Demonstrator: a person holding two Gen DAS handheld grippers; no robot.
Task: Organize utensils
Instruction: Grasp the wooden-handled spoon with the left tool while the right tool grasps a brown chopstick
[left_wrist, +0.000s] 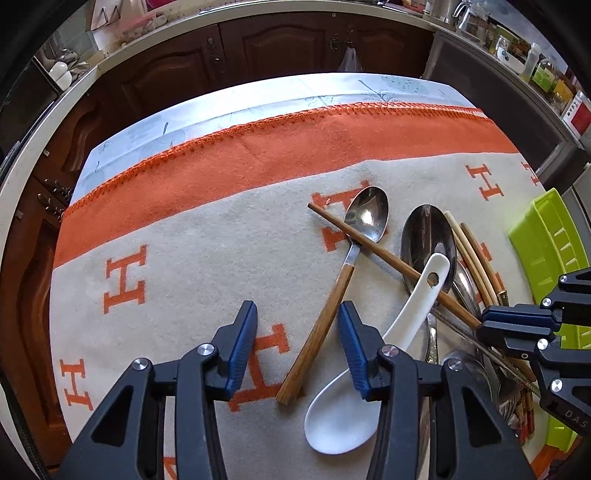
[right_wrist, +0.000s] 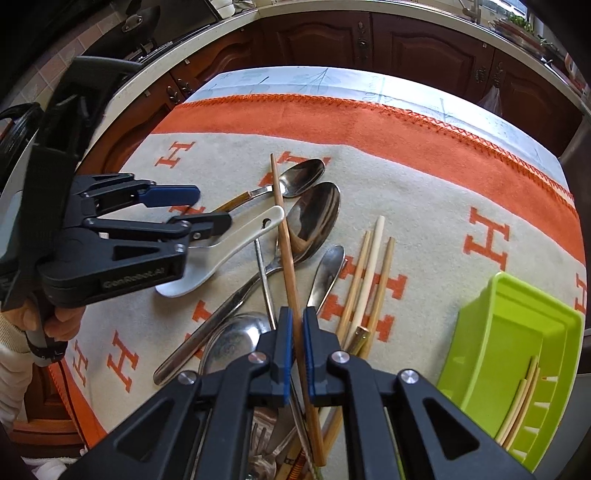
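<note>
Two grippers work a pile of utensils on an orange-and-cream blanket (left_wrist: 184, 229).

The left gripper (left_wrist: 297, 317) hangs with jaws apart around the wooden-handled spoon (left_wrist: 321, 325), its right finger over the white ceramic spoon (left_wrist: 369, 362). Beside these lie the steel spoons (right_wrist: 314, 218). The right gripper (right_wrist: 298, 325) is clamped on a brown chopstick (right_wrist: 284, 236). Pale chopsticks (right_wrist: 369, 273) follow, then the green organizer tray (right_wrist: 491, 332) holding a few more.
</note>
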